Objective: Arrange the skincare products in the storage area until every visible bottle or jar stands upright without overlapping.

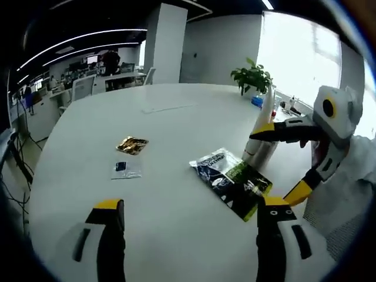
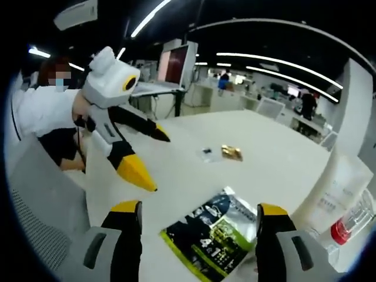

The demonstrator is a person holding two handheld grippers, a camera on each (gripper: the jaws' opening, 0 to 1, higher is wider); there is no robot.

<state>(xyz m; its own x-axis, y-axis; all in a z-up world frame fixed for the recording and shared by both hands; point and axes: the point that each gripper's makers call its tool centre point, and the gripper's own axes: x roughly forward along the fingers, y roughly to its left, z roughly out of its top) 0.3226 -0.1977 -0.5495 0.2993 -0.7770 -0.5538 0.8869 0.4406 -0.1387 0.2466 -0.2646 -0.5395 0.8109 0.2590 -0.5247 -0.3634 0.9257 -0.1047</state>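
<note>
On the white surface (image 1: 176, 135) lies a dark/green sachet (image 1: 233, 183), flat, w/ a gold packet (image 1: 132, 144) and small clear packet (image 1: 125, 170) well apart from it. Left claw (image 1: 191, 214) wide open, nothing held. Right claw (image 2: 200, 217) also wide open & empty, sachet just ahead of it. White tube (image 2: 335, 191) upright at right gripper view's right edge, clear red-capped bottle (image 2: 352, 221) beside it.

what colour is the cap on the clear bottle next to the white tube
Red. The bottle's cap shows best in the right gripper view, beside the white tube.
</note>
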